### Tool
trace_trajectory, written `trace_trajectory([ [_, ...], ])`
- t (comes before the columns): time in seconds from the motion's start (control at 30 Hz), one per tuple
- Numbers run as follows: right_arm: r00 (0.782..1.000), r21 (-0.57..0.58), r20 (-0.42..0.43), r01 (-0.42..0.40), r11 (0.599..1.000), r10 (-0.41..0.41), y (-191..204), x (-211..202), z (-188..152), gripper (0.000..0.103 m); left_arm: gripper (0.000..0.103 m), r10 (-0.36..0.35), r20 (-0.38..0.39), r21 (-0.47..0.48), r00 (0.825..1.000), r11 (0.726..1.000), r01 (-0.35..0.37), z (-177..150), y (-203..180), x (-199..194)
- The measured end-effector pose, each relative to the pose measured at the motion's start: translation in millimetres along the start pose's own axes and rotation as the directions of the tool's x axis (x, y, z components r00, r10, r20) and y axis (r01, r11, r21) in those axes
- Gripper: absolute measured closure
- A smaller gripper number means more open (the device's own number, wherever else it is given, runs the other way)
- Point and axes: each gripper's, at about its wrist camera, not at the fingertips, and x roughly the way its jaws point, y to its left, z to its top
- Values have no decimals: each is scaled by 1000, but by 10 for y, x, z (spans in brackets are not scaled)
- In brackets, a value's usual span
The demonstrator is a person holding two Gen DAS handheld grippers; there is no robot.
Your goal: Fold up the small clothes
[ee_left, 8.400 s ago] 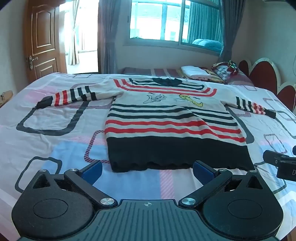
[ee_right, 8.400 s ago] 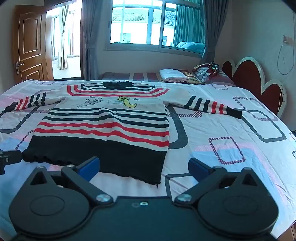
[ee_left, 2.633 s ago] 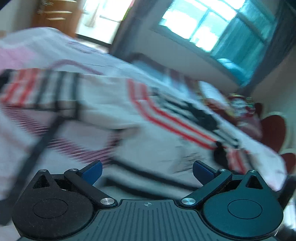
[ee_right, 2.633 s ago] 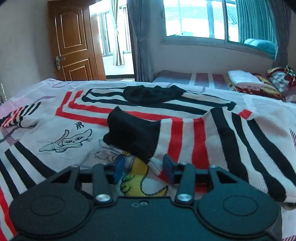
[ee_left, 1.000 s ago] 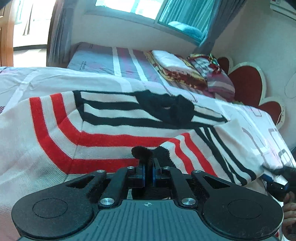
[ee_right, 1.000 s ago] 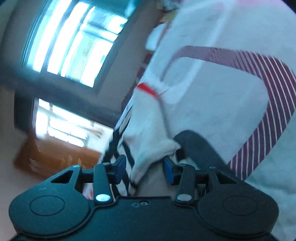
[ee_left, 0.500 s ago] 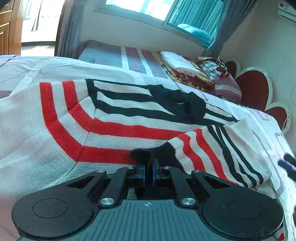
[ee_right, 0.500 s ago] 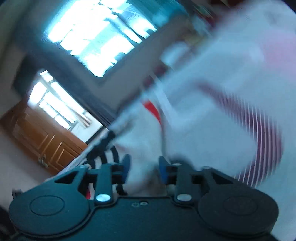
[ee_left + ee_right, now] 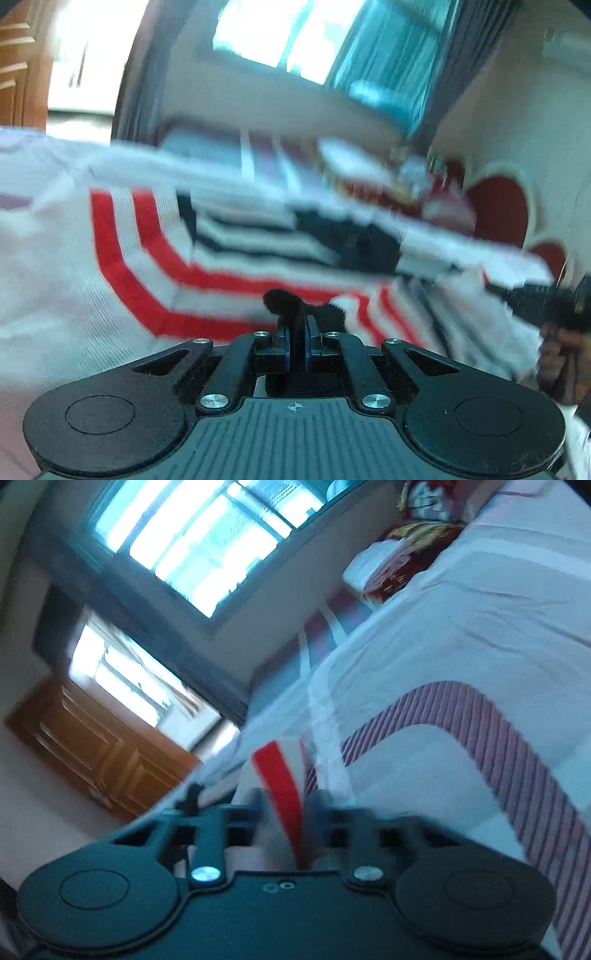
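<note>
The striped sweater (image 9: 155,258), white with red and black bands, lies on the bed, blurred by motion. My left gripper (image 9: 294,334) is shut on a black cuff (image 9: 284,301) of the sweater, over its chest. My right gripper (image 9: 284,819) is tilted and shut on a red-and-white fold of the sweater (image 9: 279,775). The right gripper body also shows in the left wrist view (image 9: 546,299) at the sweater's right edge.
The bed sheet (image 9: 461,646) has striped rounded-square prints. Folded blankets and pillows (image 9: 402,557) lie by the window. A red headboard (image 9: 502,214) stands at the right. A wooden door (image 9: 96,746) is at the left.
The right gripper has closed on the sweater's red-striped edge and tilted. The left gripper keeps its hold on the cuff; its view has gone blurred with motion.
</note>
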Motion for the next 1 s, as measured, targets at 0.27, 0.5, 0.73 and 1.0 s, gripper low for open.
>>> trace_trajectory([
  [0.27,990,-140,-1,140,980,-141,117,-7,-159,96,96,37,-78,-24,996,999,-39,-80,56,127],
  [0.5,988,-151,19,154,977,-153,170,-36,-174,91,96,2,-145,-56,989,998,-10,-55,96,183],
  [0.73,997,-359,20,79,930,-77,634,-621,-463,95,96,0,-134,-19,991,1000,-3,-38,29,187],
  [1.0,990,-445,-8,123,887,-142,627,-736,-665,94,76,28,-124,-4,992,1000,-28,-22,98,29],
])
